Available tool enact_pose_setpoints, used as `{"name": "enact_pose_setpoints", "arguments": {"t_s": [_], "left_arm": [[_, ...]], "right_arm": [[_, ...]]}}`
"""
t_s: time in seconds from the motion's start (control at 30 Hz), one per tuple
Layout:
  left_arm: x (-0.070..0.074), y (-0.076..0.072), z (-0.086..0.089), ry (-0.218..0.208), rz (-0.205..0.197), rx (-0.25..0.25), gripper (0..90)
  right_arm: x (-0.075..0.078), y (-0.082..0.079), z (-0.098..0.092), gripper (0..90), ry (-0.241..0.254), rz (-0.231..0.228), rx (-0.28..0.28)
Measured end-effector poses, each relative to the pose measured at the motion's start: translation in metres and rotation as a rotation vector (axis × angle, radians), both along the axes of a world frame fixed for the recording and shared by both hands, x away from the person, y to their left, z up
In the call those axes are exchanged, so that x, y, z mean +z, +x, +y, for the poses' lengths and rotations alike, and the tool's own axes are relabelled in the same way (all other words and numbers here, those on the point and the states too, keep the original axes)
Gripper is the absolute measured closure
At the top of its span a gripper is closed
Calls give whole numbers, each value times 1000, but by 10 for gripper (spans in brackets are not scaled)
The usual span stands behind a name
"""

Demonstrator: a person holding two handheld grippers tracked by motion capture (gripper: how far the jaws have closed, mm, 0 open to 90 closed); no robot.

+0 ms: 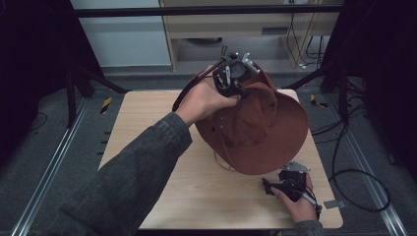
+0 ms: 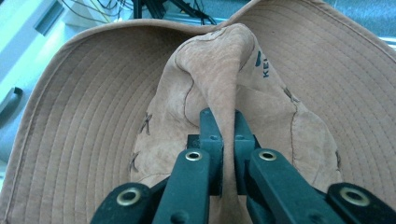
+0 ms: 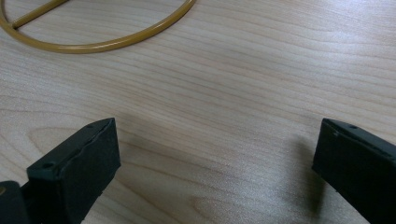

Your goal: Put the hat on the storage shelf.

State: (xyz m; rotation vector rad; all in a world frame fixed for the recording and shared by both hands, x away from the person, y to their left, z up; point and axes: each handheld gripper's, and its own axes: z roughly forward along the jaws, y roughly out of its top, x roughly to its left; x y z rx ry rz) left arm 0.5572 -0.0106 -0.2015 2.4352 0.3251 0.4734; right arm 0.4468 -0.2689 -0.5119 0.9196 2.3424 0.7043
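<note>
A: Where is the hat point(image 1: 260, 125)?

B: Over the far right part of the table point(image 1: 162, 147). It is a brown, wide-brimmed hat, held up tilted, with its brim spreading toward the right edge and its lower rim close to the wood or on it; I cannot tell which.

A: What holds it?

B: The left gripper point(image 1: 233, 73), at the hat's far upper side. In the left gripper view its fingers point(image 2: 211, 128) are clamped on a raised fold of the crown's cloth point(image 2: 219, 79), the fold standing up between them. The stitched brim point(image 2: 84, 135) curves around behind and to both sides of that fold.

A: And the left hand?

B: The left hand point(image 1: 206, 101) grips the gripper's body, with a dark denim sleeve point(image 1: 133, 182) running back toward the near left corner.

A: The other gripper?

B: The right gripper point(image 1: 290, 182) sits low at the near right of the table, just beside the hat's near rim, in the right hand point(image 1: 300, 206). In the right gripper view its fingers point(image 3: 79, 163) stand wide apart with only bare wood between them.

A: Anything else close to it?

B: A thin tan cord point(image 3: 116, 42) lies in a loop on the table ahead of those fingers. In the high view a cord point(image 1: 223, 164) hangs from under the hat onto the wood.
</note>
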Motion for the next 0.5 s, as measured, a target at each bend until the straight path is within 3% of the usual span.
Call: {"name": "enact_pose_setpoints", "arguments": {"t_s": [0.5], "left_arm": [[-7, 2, 2, -13, 10, 17, 816]], "right_arm": [[0, 0, 0, 7, 0, -4, 0]]}}
